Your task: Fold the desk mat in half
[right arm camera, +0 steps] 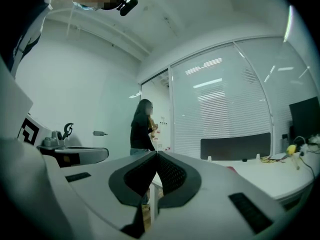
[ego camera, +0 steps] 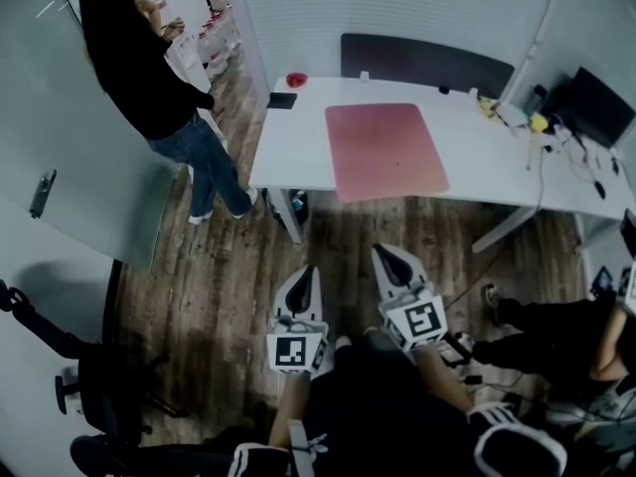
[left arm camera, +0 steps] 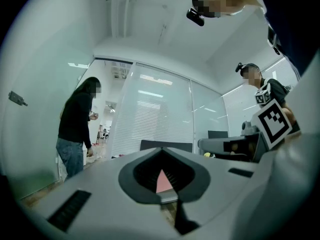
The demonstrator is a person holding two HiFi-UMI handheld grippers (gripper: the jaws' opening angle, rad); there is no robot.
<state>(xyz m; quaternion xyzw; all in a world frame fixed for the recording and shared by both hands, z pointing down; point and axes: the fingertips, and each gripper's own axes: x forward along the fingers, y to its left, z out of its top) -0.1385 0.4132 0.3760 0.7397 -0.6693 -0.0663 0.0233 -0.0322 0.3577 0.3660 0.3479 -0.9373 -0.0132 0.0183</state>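
The pink desk mat (ego camera: 385,151) lies flat and unfolded on the white desk (ego camera: 288,147), with its near edge at the desk's front edge. Both grippers hang over the wooden floor well short of the desk, pointing toward it. My left gripper (ego camera: 309,270) is shut with nothing held. Beside it, my right gripper (ego camera: 381,250) is also shut and empty. In the left gripper view the jaws (left arm camera: 161,150) meet at the tip, and a sliver of the pink mat (left arm camera: 163,183) shows through the gap behind them. The right gripper view shows the right gripper (right arm camera: 156,153) with its pads together.
A person in a black top and jeans (ego camera: 159,78) stands at the desk's left end. A red object (ego camera: 296,79) and a black item (ego camera: 282,100) lie at the desk's back left. A monitor (ego camera: 598,104) and cables sit right. Another person (ego camera: 556,331) sits at right.
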